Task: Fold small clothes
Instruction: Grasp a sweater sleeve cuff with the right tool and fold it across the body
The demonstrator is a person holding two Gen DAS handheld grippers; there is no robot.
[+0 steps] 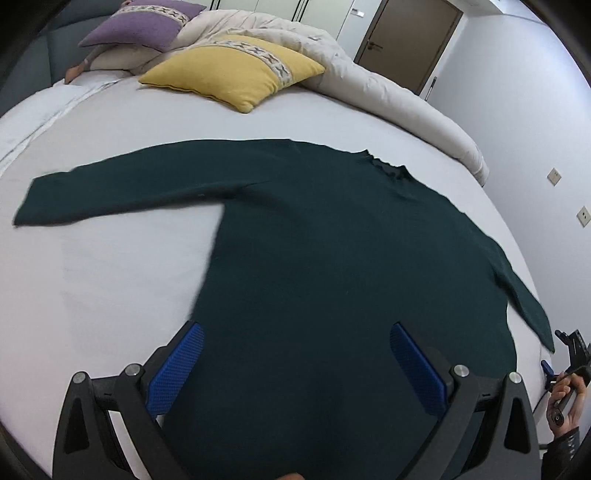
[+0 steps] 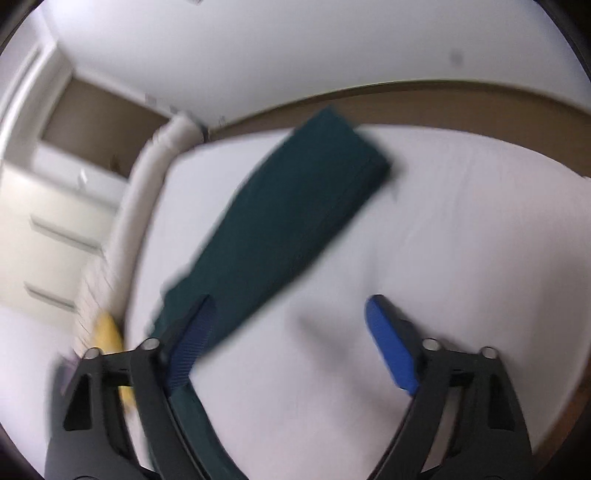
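Observation:
A dark green long-sleeved sweater (image 1: 332, 258) lies flat on the white bed sheet (image 1: 110, 266), both sleeves spread out. My left gripper (image 1: 295, 332) is open above the sweater's lower hem, its blue pads (image 1: 177, 365) apart and holding nothing. My right gripper (image 2: 288, 306) is open and empty over the sheet beside the sweater's right sleeve (image 2: 288, 221); its left pad overlaps the sleeve's edge. The right wrist view is motion-blurred. The right gripper also shows at the left wrist view's right edge (image 1: 569, 365).
A yellow pillow (image 1: 236, 70), a purple pillow (image 1: 147, 22) and a rolled cream duvet (image 1: 388, 92) lie at the far side of the bed. A brown door (image 1: 410, 40) and white wall stand behind. The bed's edge (image 2: 443, 107) is near the sleeve's cuff.

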